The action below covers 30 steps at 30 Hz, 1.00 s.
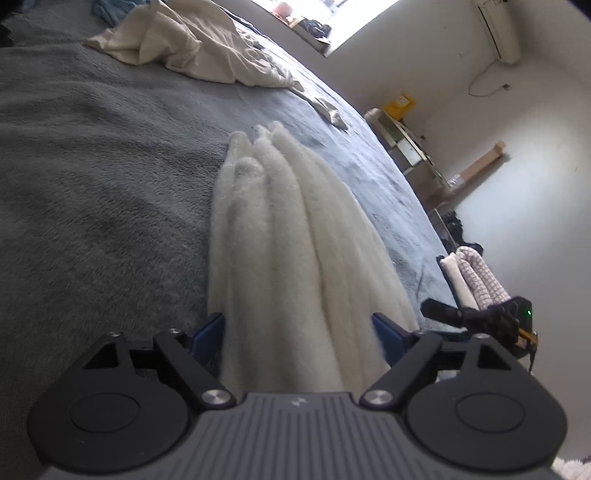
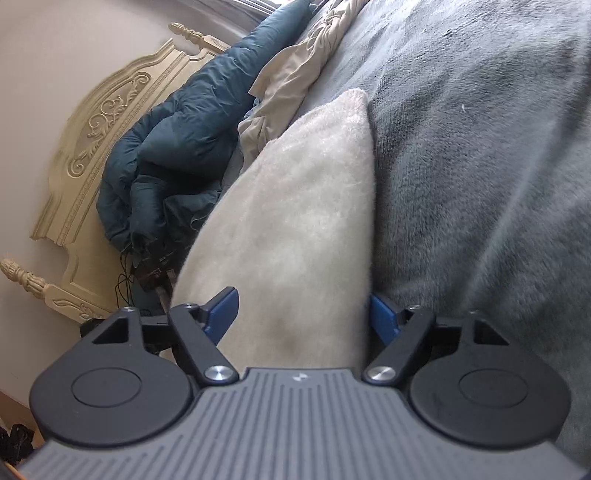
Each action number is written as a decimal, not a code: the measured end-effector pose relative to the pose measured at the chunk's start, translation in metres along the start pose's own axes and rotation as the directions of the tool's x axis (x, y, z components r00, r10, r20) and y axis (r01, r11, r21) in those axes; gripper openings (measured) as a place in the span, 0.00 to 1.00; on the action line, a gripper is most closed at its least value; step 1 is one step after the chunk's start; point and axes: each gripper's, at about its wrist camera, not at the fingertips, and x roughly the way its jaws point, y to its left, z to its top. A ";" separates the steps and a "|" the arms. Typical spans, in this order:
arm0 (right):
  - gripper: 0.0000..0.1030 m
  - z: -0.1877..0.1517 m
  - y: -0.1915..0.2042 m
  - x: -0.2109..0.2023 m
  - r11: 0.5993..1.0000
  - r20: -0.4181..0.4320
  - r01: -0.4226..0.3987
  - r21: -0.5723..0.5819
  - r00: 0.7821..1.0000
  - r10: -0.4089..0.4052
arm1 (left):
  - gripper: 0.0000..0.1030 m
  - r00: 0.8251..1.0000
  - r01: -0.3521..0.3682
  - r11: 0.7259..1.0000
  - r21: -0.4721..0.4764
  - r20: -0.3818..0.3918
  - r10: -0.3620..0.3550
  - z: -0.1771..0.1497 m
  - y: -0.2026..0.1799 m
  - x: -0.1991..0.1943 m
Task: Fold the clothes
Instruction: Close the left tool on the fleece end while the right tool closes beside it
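Big bed covered with a grey plush fleece blanket [image 1: 92, 155] fills most of both views. At its head, a carved cream wooden headboard [image 2: 92, 147] stands against the wall, with a crumpled dark teal puffer quilt [image 2: 177, 136] bunched against it and a beige wrinkled sheet [image 2: 295, 70] just beside that. In the left wrist view a rumpled off-white cotton garment [image 1: 192, 48] lies well beyond, near the far side of the bed, under a bright window. The task item, a fluffy white fleece garment [image 1: 280, 236], lies on the blanket gathered into long soft folds, running from the left claw [image 1: 299, 332] away across the bed; in the right wrist view the same fuzzy cloth [image 2: 295, 221] tapers to a rounded corner ahead of the right claw [image 2: 303, 314]. Left claw: jaws spread wide, blue pads on either side of the folds, not pinching them, so open. Right claw: also spread, cloth between the blue pads, no squeeze visible, open. Small stuff: a white wall air conditioner [image 1: 496, 29] top right, a cluttered shelf [image 1: 410, 147] against the wall, folded checked cloths [image 1: 480, 277] past the bed edge.
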 end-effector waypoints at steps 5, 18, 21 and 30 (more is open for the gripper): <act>0.74 0.019 -0.003 0.023 0.999 -0.023 -0.023 0.031 0.999 0.024 | 0.84 0.998 0.056 0.998 -0.008 -0.042 -0.057 0.027 0.010 0.019; 0.76 0.072 -0.023 0.075 0.971 -0.172 -0.228 0.065 0.956 0.236 | 0.81 0.970 0.147 0.989 0.022 -0.197 -0.140 0.064 0.015 0.068; 0.75 0.081 -0.025 0.074 0.962 -0.271 -0.257 0.091 0.923 0.272 | 0.80 0.965 0.138 0.990 0.017 -0.228 -0.130 0.063 0.012 0.063; 0.71 0.064 -0.036 0.053 0.931 -0.364 -0.282 0.233 0.862 0.353 | 0.79 0.946 0.062 0.995 -0.077 -0.314 -0.083 0.067 0.002 0.067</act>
